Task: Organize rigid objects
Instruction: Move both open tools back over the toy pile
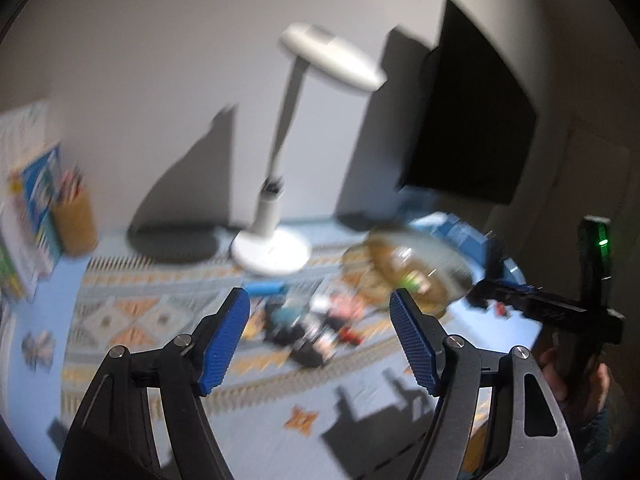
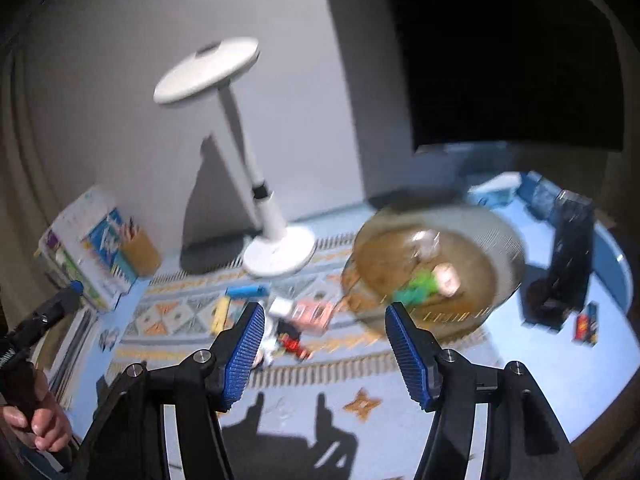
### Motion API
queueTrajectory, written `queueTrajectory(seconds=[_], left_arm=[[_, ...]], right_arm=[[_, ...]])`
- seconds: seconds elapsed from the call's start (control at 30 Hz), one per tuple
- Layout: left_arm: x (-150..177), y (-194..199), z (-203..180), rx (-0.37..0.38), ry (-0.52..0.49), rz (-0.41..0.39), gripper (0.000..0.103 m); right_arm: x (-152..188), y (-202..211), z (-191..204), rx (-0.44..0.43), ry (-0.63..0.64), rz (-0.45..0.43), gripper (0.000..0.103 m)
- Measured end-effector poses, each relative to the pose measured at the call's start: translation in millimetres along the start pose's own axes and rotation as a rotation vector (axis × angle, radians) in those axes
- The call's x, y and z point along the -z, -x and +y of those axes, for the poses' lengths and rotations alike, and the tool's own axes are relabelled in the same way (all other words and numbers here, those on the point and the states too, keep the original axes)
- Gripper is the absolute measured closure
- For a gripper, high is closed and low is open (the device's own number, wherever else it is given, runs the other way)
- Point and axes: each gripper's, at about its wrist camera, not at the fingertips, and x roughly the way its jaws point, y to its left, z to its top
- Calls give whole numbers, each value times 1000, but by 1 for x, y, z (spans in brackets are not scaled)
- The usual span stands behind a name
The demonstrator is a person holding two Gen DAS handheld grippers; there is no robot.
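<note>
Toys (image 2: 296, 320): a loose, blurred heap of small rigid pieces lying on the patterned mat (image 2: 180, 312), at the centre of both wrist views. Pieces that can be told apart: a blue bar (image 2: 246, 291) at 11 o'clock of the heap, a pink box (image 2: 312, 312) on its 2 o'clock side, a red-and-black piece (image 2: 294, 344) at 6 o'clock. The rest is too smeared to name.

Bowl (image 2: 496, 240): brown and round, just beside the heap at 3 o'clock, resting on the mat's edge. It holds a green piece (image 2: 420, 284), a pink block (image 2: 448, 276) and a pale piece (image 2: 426, 246).

Left gripper (image 1: 320, 336): blue-padded fingers well apart, nothing between them, poised above the heap at its 6 o'clock.

Right gripper (image 2: 322, 350): fingers apart, nothing clamped, above the mat between heap and bowl. The left wrist view shows it from the side at 3 o'clock, a green light lit on it, with the holding hand (image 1: 576, 376) below.

Lamp (image 2: 276, 256): white, round base at 12 o'clock of the heap, stem leaning, disc head above.

Monitor (image 2: 500, 48): dark, at 1 o'clock, behind the bowl.

Pencil cup (image 2: 140, 252): tan, at 9 o'clock, beside upright books (image 2: 92, 240).

Black stand (image 2: 564, 264): at 3 o'clock, beyond the bowl, with a small dark box (image 2: 586, 322) near its foot.

Table (image 2: 520, 368): light blue, bearing everything listed.
</note>
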Motion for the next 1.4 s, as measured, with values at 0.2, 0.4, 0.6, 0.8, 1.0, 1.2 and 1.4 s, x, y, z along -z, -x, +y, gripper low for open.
queueTrajectory(seconds=[0.2,0.4,0.6,0.8,1.0,1.2,1.4], left_arm=[[71,-59,47,-116,89,173,32],[105,-90,65,-147,115,243,32],[108,-88,63,-140,103,192,32],[108,-90,63,-153,101,198,32],[110,-91,63,-151,88,210,32],[111,-95,68,-153,109,227,32],[112,-99,68,-168,112,252,32]], right_arm=[[50,-60,5,-33,17,112,42],[85,-107,15,-21,77,170,42],[92,-119,25,6,134,162,42],[95,-127,30,41,160,151,35],[95,-132,13,10,77,171,31],[95,-138,-4,-37,-13,212,30],[94,-137,-3,-30,-10,213,30]])
